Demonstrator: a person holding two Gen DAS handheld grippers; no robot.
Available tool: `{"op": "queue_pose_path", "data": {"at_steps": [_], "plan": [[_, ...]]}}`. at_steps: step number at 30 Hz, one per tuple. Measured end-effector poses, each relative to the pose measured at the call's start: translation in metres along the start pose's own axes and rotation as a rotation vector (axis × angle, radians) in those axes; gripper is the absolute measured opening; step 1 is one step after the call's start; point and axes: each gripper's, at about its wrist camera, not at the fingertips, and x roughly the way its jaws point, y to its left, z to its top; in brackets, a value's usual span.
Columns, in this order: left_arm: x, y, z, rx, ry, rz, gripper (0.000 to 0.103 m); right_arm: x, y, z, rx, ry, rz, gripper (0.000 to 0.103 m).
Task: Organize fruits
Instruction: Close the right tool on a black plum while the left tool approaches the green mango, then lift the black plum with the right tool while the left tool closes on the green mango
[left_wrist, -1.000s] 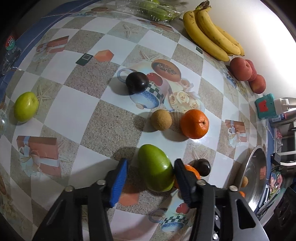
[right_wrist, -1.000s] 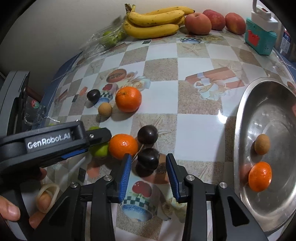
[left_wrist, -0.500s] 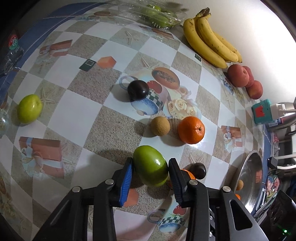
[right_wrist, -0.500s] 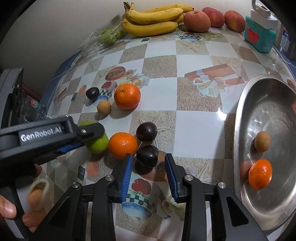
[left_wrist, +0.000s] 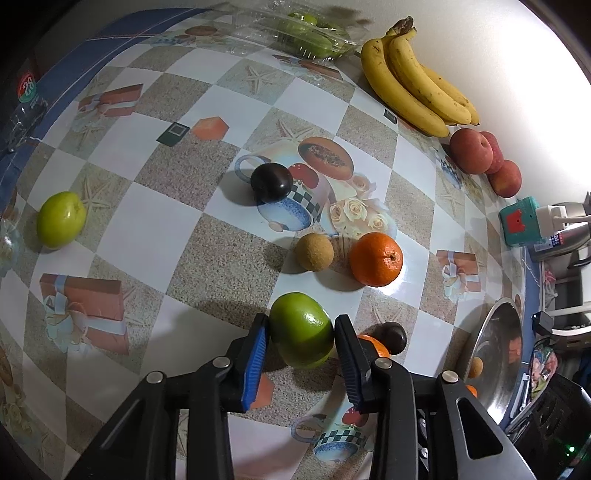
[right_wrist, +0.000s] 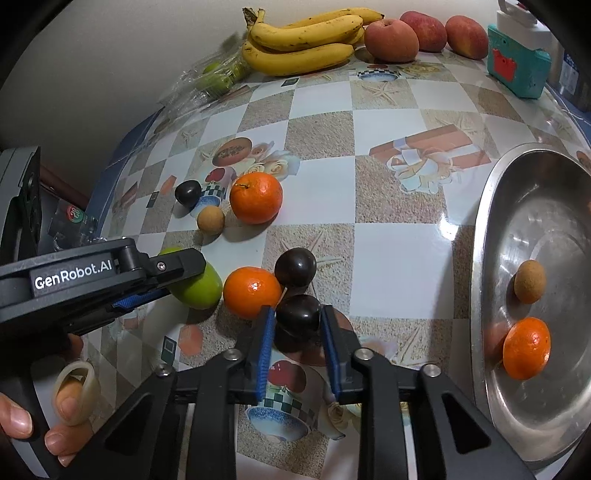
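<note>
Steel bowl (right_wrist: 491, 236) lies at the table's right edge, well right of both grips, already holding an orange and a small tan fruit; the right hand is nearer it. Left gripper (left_wrist: 301, 354) points steeply down, pads clamped on the green fruit (left_wrist: 301, 334), its long axis running across the fingers. Right gripper (right_wrist: 297, 339), likewise tilted down, is clamped on the near plum (right_wrist: 298, 313), which touches an orange (right_wrist: 251, 291) on its left.
</note>
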Motion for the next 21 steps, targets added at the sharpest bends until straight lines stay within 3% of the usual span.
{"op": "queue_pose_path", "data": {"at_steps": [12, 21], "plan": [[-0.01, 0.0, 0.0, -0.001, -0.024, -0.02, 0.033, -0.005, -0.009, -0.002, 0.047, 0.001, 0.009, 0.024], [-0.011, 0.008, 0.003, -0.043, -0.015, -0.044, 0.033, -0.016, -0.014, -0.001, 0.071, -0.027, 0.022, 0.024]]}}
